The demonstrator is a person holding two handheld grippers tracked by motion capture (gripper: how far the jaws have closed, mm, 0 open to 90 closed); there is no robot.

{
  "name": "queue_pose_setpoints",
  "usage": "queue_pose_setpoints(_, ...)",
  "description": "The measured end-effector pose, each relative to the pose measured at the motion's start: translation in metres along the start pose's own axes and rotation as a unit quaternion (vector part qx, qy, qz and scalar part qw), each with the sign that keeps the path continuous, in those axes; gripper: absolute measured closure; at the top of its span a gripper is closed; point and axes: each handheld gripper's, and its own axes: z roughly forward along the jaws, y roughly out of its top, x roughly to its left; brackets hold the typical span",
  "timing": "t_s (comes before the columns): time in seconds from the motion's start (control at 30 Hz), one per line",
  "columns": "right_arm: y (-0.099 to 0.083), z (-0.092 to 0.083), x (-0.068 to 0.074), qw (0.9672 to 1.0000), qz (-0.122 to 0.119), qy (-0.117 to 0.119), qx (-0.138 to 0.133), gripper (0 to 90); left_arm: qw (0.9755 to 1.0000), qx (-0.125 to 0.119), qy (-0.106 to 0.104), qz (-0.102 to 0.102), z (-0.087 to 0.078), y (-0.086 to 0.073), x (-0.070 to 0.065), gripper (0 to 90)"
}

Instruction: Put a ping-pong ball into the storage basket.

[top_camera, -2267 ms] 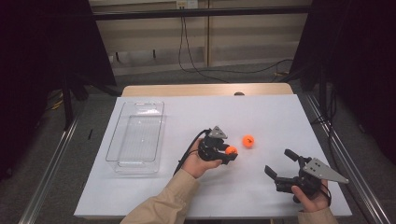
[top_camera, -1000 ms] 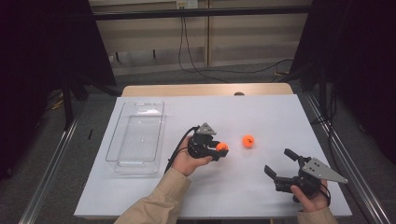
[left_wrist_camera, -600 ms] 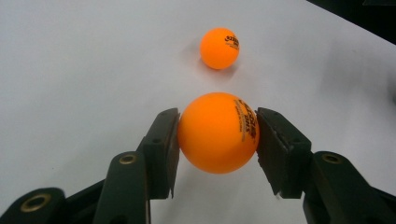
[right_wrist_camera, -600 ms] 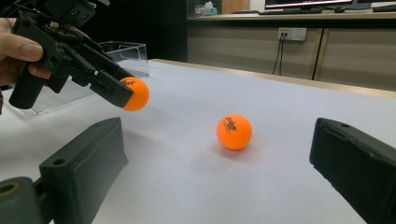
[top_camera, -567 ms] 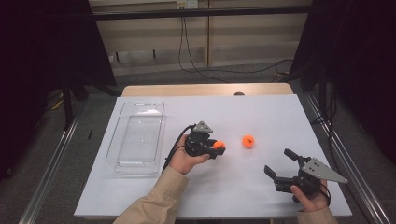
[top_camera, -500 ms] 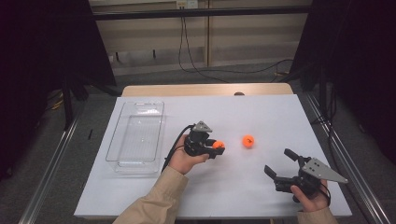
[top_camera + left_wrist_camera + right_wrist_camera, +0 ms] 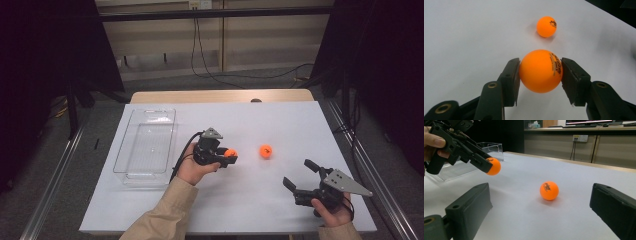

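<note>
My left gripper [image 7: 229,156] is shut on an orange ping-pong ball [image 7: 540,70] and holds it a little above the white table, its pads pressed on both sides of the ball. The held ball [image 7: 493,166] hangs at the upper left of the right gripper view. A second orange ball [image 7: 265,151] lies loose on the table to the right of it, and this ball [image 7: 549,190] sits ahead of my right gripper [image 7: 299,173]. The right gripper rests near the front right of the table, open, with nothing between its fingers.
A clear plastic bin [image 7: 145,145], empty, stands on the left part of the table [image 7: 250,200]. Cables trail on the floor behind the table's far edge. Metal rails run along both sides of the table.
The left hand has carried the held ball leftward, away from the loose ball and toward the bin. The right gripper and the loose ball have stayed where they were.
</note>
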Motion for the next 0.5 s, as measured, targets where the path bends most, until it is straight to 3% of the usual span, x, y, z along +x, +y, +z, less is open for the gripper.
queue_pose_setpoints(0.5, 0.000, 0.000, 0.000, 1.0000, -0.002, 0.002, 0.001, 3.2, 0.9999, -0.010, 0.009, -0.011, -0.013, 0.003, 0.007, 50.9)
